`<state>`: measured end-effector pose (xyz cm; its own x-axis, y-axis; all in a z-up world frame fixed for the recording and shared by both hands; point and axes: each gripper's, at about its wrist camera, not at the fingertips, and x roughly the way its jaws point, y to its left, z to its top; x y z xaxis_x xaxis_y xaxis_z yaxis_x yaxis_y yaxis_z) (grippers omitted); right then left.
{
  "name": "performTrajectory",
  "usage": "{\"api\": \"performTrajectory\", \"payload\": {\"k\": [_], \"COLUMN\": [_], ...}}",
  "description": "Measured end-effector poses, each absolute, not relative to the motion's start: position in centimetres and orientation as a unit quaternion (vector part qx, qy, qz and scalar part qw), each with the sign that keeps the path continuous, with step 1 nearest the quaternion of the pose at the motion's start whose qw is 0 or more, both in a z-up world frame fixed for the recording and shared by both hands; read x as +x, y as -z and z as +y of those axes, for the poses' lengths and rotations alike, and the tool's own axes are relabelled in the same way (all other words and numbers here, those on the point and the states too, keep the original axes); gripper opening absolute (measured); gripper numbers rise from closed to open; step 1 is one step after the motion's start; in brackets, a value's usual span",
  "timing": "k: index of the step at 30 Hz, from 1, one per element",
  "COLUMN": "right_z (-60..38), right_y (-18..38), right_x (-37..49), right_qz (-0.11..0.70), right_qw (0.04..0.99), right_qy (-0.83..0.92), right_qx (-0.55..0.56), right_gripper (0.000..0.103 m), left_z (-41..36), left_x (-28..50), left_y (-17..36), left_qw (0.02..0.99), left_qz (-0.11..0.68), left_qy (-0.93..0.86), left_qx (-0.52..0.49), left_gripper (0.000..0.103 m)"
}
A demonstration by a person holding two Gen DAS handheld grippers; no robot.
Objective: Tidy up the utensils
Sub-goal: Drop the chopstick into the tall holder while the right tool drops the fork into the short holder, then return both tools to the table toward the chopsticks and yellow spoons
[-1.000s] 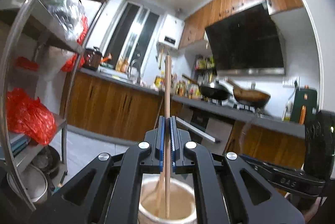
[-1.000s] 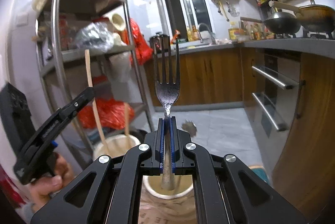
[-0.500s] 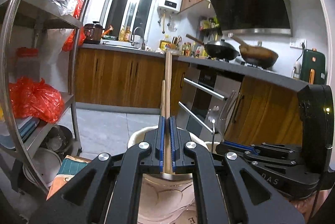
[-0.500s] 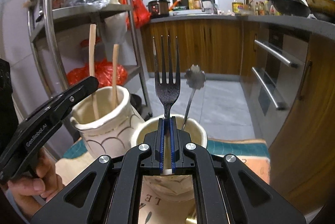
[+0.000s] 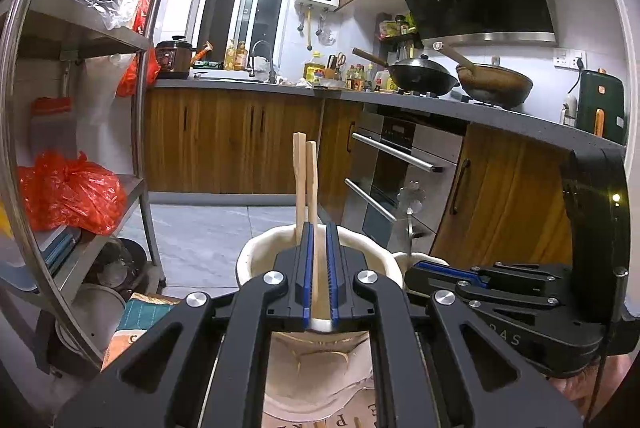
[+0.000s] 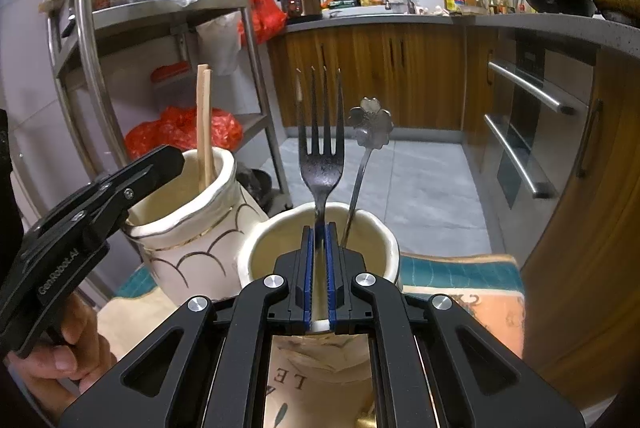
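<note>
Left gripper (image 5: pixel 319 270) fingers slightly parted around chopsticks (image 5: pixel 306 188) standing in cream jar (image 5: pixel 256 256); right gripper (image 6: pixel 319 268) fingers likewise around fork (image 6: pixel 321 148) in second jar (image 6: pixel 372 232). Below, patterned cloth (image 6: pixel 460 276). Beyond, steel shelf (image 5: pixel 132 44), tiled floor (image 5: pixel 208 228), wooden cabinets (image 5: pixel 224 140).

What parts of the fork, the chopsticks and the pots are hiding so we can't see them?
- Fork handle end: right wrist view, hidden inside the plain pot and behind the right gripper.
- Chopsticks lower ends: left wrist view, inside the patterned pot, behind the left gripper.
- Flower spoon bowl: hidden in the plain pot.
- Pot bottoms: covered by gripper bodies in both views.
</note>
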<state>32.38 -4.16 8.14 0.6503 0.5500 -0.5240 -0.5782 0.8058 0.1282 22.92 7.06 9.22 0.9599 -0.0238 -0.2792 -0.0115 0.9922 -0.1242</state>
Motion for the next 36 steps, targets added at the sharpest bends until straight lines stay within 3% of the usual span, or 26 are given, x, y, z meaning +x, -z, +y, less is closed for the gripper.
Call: {"api": "performTrajectory", "payload": {"k": [4,11,16,36], "right_z": [-4.2,-5.6,-7.3,-14.0], "right_y": [-8.3,-9.8,-10.5,-2.6], "right_x": [32.1,30.1,28.8,24.6], "right_qz": [0.277,0.254,0.248,0.363], "right_qw": [0.909,0.915,0.919,0.888], "right_qy": [-0.312,-0.312,-0.306,-0.281], "right_qx": [-0.027,-0.035,-0.033,0.009], "right_gripper": [0.016,0.017,0.017,0.017], "left_z": [7.4,8.5,9.4,10.5], "left_x": [22.2,19.5,17.7,14.8], "left_y": [-9.5,-10.4,-10.5,-4.3], "left_qw": [0.989,0.991,0.991,0.965], "left_qz": [0.135,0.116,0.112,0.25], "left_qy": [0.005,0.005,-0.009,-0.012], "left_qx": [-0.066,-0.069,-0.075,-0.083], "left_gripper": [0.009,0.034,0.043,0.043]}}
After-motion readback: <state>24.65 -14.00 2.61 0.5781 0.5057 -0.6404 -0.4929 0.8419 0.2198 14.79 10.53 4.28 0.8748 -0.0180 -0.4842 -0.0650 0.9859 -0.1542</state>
